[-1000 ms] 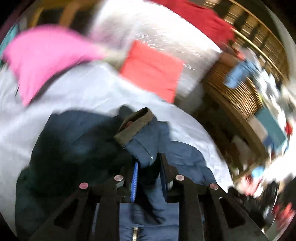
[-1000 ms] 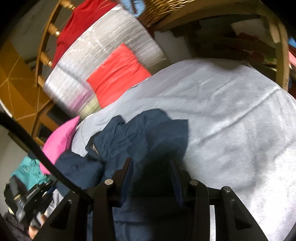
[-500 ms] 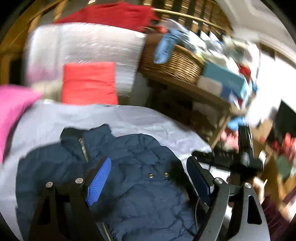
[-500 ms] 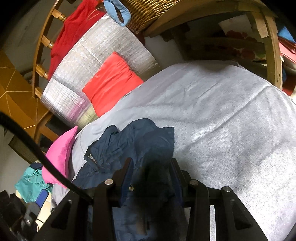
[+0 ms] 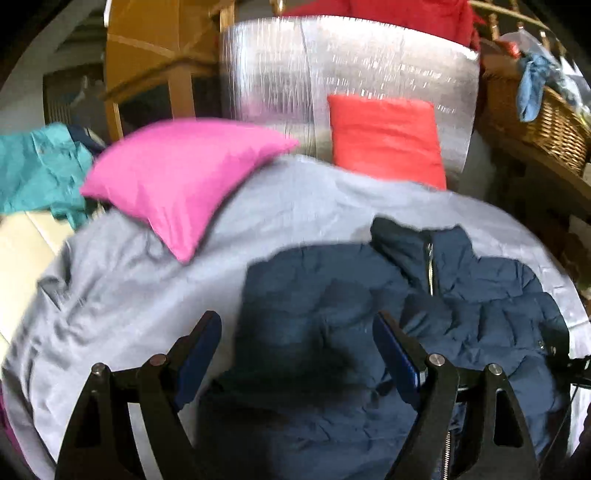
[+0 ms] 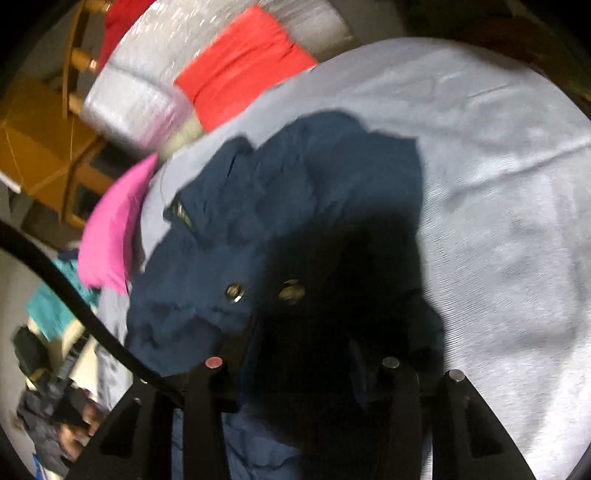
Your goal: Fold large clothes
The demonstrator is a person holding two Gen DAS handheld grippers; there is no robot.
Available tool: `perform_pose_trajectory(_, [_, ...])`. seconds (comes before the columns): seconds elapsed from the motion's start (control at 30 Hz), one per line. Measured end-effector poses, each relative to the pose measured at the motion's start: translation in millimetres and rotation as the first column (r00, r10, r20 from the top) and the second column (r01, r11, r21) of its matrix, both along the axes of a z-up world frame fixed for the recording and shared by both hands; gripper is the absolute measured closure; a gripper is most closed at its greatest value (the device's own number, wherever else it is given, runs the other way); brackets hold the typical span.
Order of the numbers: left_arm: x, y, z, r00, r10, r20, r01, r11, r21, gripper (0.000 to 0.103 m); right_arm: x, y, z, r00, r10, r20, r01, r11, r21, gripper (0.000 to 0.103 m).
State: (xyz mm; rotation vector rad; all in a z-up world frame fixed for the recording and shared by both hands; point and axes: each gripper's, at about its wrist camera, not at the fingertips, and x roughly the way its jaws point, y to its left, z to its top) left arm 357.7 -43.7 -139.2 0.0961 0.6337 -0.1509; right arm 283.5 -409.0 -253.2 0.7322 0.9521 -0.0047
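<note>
Crumpled on a pale grey sheet [image 5: 303, 206], a navy quilted jacket [image 5: 321, 295] lies with its collar and a short run of metal zipper [image 5: 429, 266] toward the headboard end of the bed. Its creased front spreads to the right in the left wrist view, and two metal snaps [image 6: 235, 291] catch the light in the right wrist view. The left gripper [image 5: 295, 343] hangs over the jacket's near edge with its blue-padded fingers [image 5: 393, 354] spread wide; dark fabric sits below the gap, and neither pad presses on it. The right gripper [image 6: 295, 354] hovers low over the jacket's shadowed middle, its jaws opening at this moment. Cloth lies bunched between its fingers, but that area is too dark to tell whether the pads press on it. A black cable [image 6: 74, 302] curves across the left of the right wrist view. Just beyond the jacket, a pink pillow [image 5: 184, 177] rests on the sheet, well apart from the collar. Behind it a red cushion [image 5: 384, 136] leans against a silver foil-like panel [image 5: 295, 74], with a red garment [image 5: 406, 14] draped over the top. A wicker basket [image 5: 535, 122] stands on a wooden shelf at the right, a blue cloth [image 5: 532, 88] hanging over its rim. A teal garment [image 5: 40, 166] lies off the bed's left side.
</note>
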Motion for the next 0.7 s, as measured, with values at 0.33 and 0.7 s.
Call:
perform_pose_trajectory(0.33, [-27,6,39,0.987,0.009,0.163,-0.014,1.0,0.028,0.019,-7,44,44,0.981,0.003,0.192,0.06,0.945,-0.321,0.091])
perform_pose_trajectory(0.7, [-28,10,41,0.986,0.015,0.165,-0.023,0.998,0.052,0.019,30,34,25,0.984,-0.099,0.147,0.148,0.918,-0.369,0.091])
